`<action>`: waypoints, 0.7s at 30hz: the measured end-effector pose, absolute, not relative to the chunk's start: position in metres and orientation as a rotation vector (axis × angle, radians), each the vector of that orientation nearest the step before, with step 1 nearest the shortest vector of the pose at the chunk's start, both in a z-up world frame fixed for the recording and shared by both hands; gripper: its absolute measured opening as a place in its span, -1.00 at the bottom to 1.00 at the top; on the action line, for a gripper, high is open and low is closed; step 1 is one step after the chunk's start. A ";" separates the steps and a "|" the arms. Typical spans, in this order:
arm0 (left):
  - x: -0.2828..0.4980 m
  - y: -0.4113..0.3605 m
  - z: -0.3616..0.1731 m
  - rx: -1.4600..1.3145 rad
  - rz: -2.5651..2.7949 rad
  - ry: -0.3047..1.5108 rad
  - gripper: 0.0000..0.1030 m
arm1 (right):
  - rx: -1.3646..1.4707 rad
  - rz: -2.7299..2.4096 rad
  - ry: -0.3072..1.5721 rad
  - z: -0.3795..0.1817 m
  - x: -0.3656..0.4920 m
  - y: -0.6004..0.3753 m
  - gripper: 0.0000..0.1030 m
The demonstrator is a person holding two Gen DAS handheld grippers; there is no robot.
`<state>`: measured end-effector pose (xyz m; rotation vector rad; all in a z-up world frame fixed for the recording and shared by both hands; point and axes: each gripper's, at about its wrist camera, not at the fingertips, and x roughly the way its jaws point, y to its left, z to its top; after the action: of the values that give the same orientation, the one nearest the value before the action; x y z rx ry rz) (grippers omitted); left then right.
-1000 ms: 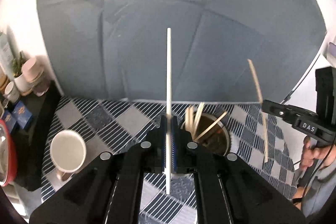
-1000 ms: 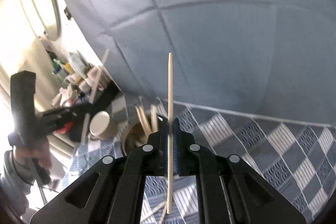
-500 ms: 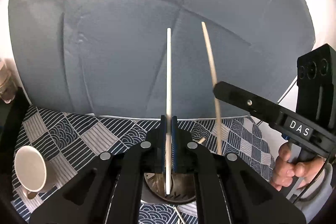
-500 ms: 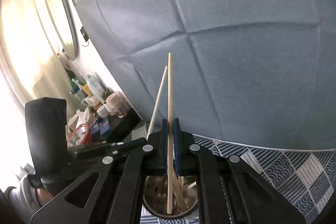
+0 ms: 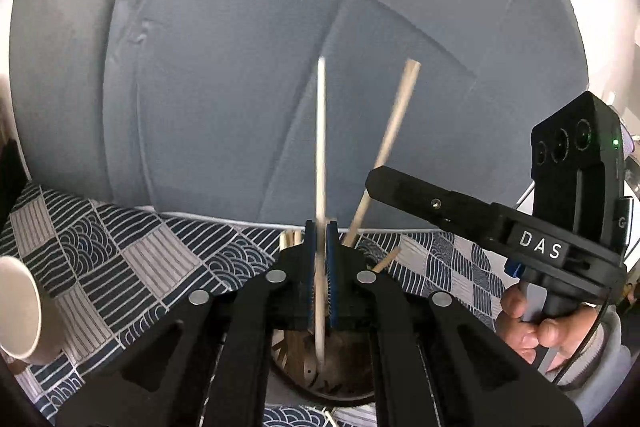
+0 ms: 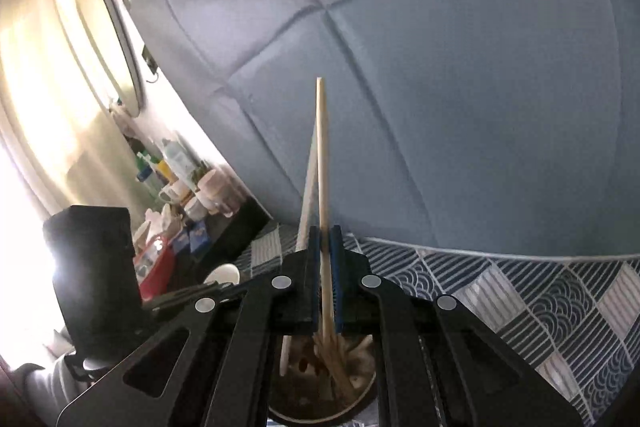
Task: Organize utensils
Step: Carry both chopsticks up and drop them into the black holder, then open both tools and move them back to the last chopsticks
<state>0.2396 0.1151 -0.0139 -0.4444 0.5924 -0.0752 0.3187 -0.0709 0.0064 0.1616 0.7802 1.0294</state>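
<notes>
My left gripper (image 5: 320,239) is shut on a white chopstick (image 5: 320,147) that stands upright, its lower tip inside the round utensil holder (image 5: 344,393) directly below. My right gripper (image 6: 325,247) is shut on a wooden chopstick (image 6: 322,167), upright, its lower end down among several wooden sticks in the same holder (image 6: 320,415). In the left wrist view the right gripper's body (image 5: 480,219) comes in from the right with its wooden chopstick (image 5: 390,131) slanting into the holder. In the right wrist view the white chopstick (image 6: 306,203) leans just left of mine.
A blue and grey patterned tablecloth (image 5: 120,259) covers the table. A white mug (image 5: 18,311) lies on its side at the left; it also shows in the right wrist view (image 6: 224,273). Bottles and boxes (image 6: 172,187) crowd a dark shelf. A grey backdrop (image 5: 240,67) hangs behind.
Both grippers have moved in over the holder and lowered. The two chopsticks' lower ends have gone down into the holder. The right gripper came closer to the left.
</notes>
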 end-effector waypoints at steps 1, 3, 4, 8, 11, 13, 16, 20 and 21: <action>0.238 0.115 -0.013 -0.445 -0.078 0.594 -0.90 | 0.163 1.028 0.787 0.004 0.318 -0.072 -0.89; 0.232 0.118 -0.013 -0.443 -0.073 0.591 -0.90 | 0.160 1.020 0.786 0.002 0.316 -0.076 -0.85; 0.230 0.120 -0.012 -0.440 -0.070 0.593 -0.88 | 0.162 1.013 0.782 0.003 0.314 -0.079 -0.84; 0.218 0.126 -0.008 -0.444 -0.054 0.575 -0.65 | 0.177 1.002 0.770 0.008 0.309 -0.090 -0.82; 0.209 0.129 -0.002 -0.451 -0.038 0.557 -0.45 | 0.182 0.973 0.754 0.015 0.304 -0.099 -0.49; 0.203 0.130 0.002 -0.447 -0.032 0.547 -0.39 | 0.190 0.955 0.734 0.020 0.301 -0.104 -0.24; 0.193 0.130 0.008 -0.437 -0.024 0.540 -0.13 | 0.204 0.928 0.719 0.027 0.294 -0.114 0.20; 0.180 0.128 0.010 -0.427 -0.006 0.530 0.33 | 0.177 0.876 0.710 0.034 0.284 -0.123 0.64; 0.176 0.127 0.009 -0.424 0.006 0.534 0.39 | 0.172 0.868 0.708 0.034 0.282 -0.124 0.70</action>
<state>0.1758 0.1266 0.0087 -0.4240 0.5344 0.0062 0.2817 -0.1242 0.0342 0.1721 0.7080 0.8684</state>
